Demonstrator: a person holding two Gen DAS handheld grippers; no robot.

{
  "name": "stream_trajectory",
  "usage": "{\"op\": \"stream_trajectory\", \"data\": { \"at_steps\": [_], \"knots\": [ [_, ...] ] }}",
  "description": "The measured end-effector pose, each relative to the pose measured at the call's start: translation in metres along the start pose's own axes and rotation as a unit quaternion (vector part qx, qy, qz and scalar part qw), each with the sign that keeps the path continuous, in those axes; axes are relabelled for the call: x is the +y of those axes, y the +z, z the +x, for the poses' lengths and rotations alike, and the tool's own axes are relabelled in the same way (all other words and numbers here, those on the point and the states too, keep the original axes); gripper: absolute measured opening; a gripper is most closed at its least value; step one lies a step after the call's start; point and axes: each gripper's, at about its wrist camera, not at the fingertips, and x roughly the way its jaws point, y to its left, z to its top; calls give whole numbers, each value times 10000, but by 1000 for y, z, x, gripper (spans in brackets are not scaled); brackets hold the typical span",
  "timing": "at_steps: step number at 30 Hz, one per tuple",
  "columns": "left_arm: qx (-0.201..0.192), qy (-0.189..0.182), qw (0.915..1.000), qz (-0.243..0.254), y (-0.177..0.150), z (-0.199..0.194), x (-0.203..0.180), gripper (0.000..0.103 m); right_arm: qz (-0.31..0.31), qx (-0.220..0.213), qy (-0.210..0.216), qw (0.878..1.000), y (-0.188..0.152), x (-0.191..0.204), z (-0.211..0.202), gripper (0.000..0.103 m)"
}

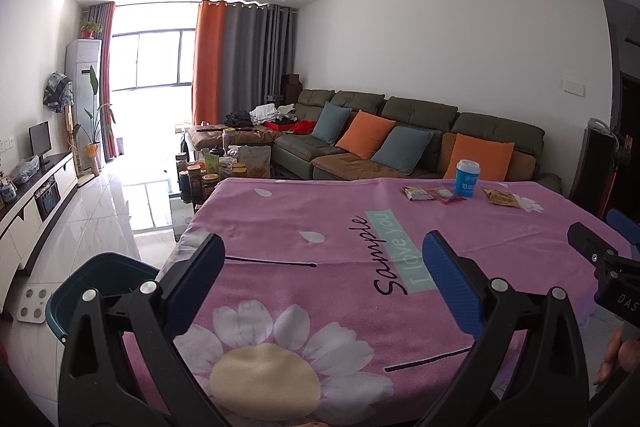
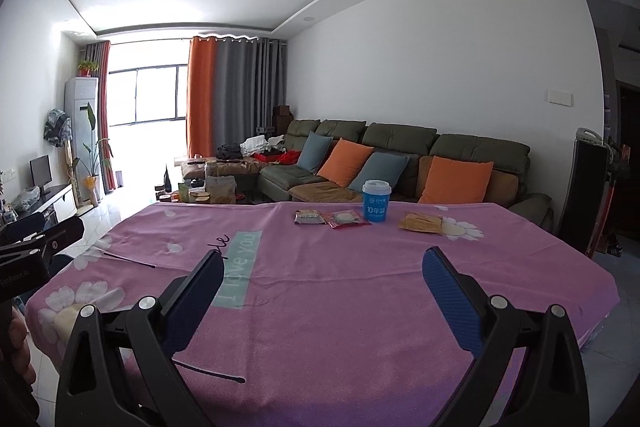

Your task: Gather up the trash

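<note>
Both hand-held grippers released, empty, over near edge of worktop.

Left hand-held gripper (image 1: pixel 322 283) and right hand-held gripper (image 2: pixel 322 301) hover with jaws wide apart above the pink cloth of the worktop (image 2: pixel 360 307). Only the left view shows a teal bin (image 1: pixel 100 291) on the floor past the worktop's left edge. Trash sits at the far edge: blue cup (image 2: pixel 376 200), tan wrapper (image 2: pixel 309 217), red wrapper (image 2: pixel 346 218), yellow wrapper (image 2: pixel 420 222); bare cloth lies between.

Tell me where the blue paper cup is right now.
The blue paper cup stands upright at the table's far edge, right of centre in both wrist views, between the red wrapper and the yellow wrapper, before the sofa.
</note>
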Motion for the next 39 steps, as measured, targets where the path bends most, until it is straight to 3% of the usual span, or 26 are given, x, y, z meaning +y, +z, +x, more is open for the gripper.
{"op": "stream_trajectory", "data": {
  "at_steps": [8,39],
  "knots": [
    [-610,204,9979,18,5,-18,2,97,-26,-233,19,9997,3,4,-8,96],
    [-456,138,9989,-3,-3,-15,9,97,27,-133,42,9999,3,5,-7,96]
  ]
}}
